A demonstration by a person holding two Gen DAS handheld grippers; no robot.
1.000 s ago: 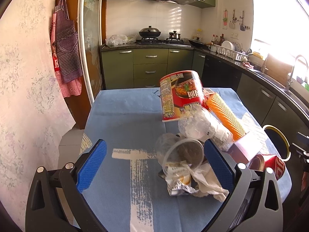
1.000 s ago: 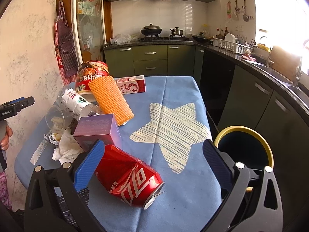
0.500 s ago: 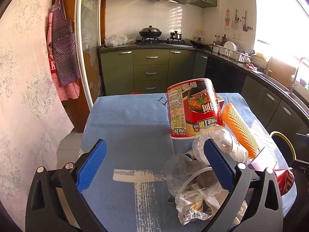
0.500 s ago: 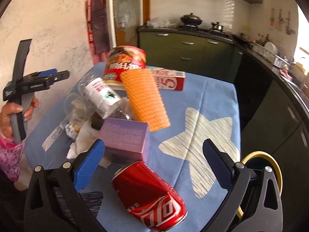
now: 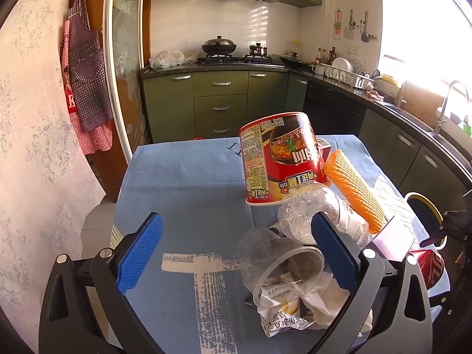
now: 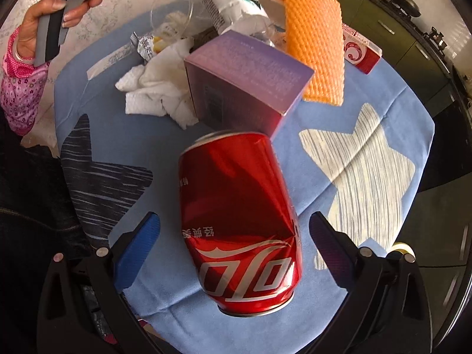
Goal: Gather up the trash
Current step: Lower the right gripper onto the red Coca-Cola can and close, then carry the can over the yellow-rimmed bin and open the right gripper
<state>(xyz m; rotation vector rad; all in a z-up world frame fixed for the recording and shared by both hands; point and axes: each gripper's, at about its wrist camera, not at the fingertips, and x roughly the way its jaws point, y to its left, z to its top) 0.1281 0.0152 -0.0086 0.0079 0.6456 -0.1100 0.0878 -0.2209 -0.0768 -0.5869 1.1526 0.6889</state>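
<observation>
A dented red cola can [image 6: 240, 221] lies on its side on the blue tablecloth [image 6: 321, 112], between the wide-open jaws of my right gripper [image 6: 234, 247], which looks down on it. Neither pad touches the can. Behind it sit a purple box [image 6: 247, 79], crumpled white tissue [image 6: 153, 88], an orange foam net [image 6: 317, 44] and a red-white carton [image 6: 361, 53]. My left gripper [image 5: 236, 253] hangs open above the cloth; a clear plastic cup [image 5: 277, 261], a snack wrapper [image 5: 283, 315] and a crushed bottle [image 5: 318, 215] lie by its right pad. A red noodle cup [image 5: 280, 156] stands behind.
A yellow-rimmed bin [image 5: 423, 206] stands on the floor off the table's right side. Kitchen cabinets [image 5: 219, 106] and a stove line the back wall, and a sink counter [image 5: 413, 118] runs along the right. A hand [image 6: 50, 11] in a pink sleeve holds the left gripper's handle.
My right gripper has swung left and tipped downward, closing in so the can now lies between its jaws. The left gripper shifted slightly; the trash pile looks nearer.
</observation>
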